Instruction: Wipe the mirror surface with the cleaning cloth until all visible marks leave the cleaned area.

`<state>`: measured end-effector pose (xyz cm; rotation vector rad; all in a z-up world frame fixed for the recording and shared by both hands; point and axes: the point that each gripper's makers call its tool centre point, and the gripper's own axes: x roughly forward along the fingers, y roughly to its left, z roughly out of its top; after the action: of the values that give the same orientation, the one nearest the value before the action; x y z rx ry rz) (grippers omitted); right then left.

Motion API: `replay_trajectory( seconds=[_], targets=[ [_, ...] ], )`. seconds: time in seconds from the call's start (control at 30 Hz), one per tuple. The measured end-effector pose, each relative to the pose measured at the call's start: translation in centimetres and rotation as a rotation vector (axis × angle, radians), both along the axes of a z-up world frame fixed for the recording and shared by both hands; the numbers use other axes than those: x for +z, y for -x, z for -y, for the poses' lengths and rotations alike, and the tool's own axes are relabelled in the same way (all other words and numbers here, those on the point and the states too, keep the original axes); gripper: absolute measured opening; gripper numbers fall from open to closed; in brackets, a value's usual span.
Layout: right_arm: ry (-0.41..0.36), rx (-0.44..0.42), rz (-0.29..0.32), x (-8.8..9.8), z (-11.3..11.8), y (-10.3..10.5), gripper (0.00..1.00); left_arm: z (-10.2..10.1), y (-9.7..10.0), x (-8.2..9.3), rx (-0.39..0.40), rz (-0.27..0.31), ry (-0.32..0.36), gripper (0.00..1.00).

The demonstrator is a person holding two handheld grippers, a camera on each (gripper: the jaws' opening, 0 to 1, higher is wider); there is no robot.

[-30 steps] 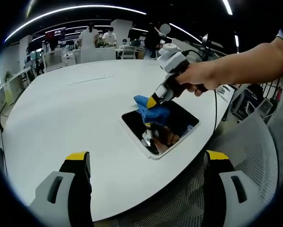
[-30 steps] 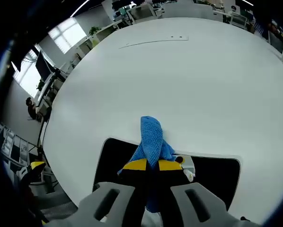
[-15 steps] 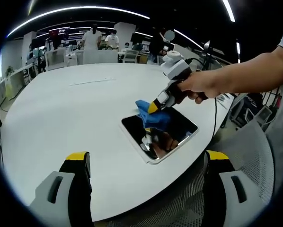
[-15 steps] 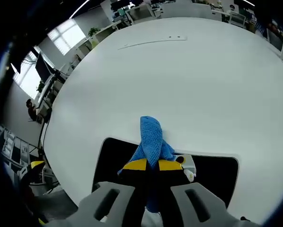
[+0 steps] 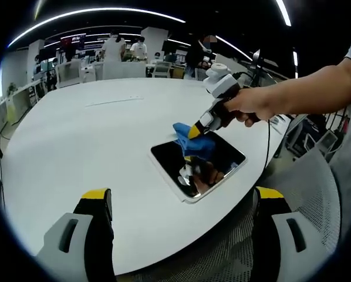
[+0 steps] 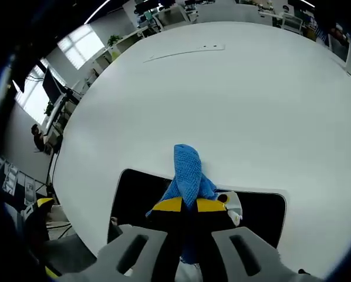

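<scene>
— Where's the cloth sitting?

— From my left gripper (image 5: 181,202), whose jaws stand spread wide with nothing between them, I see the mirror (image 5: 222,157) lying flat on the white table (image 5: 76,141). The blue cleaning cloth (image 5: 194,143) rests on its far edge.

— And the other claw?

— My right gripper (image 6: 187,205) is pinching the cloth, which pokes out past its tips and presses down on the dark glass.
</scene>
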<state>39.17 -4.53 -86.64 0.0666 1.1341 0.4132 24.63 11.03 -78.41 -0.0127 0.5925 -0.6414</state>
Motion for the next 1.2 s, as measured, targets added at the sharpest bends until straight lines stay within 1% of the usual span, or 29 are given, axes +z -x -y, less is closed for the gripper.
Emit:
replay_trajectory(
  seconds=[0.77, 1.2],
  targets=[
    [0.016, -0.020, -0.001, -0.1, 2.6, -0.3, 0.00, 0.1, 0.1, -0.2, -0.008, -0.005, -0.013, 0.99],
    [0.016, -0.028, 0.007, -0.1, 2.6, -0.2, 0.00, 0.1, 0.1, -0.3, -0.011, -0.009, -0.017, 0.99]
  ],
)
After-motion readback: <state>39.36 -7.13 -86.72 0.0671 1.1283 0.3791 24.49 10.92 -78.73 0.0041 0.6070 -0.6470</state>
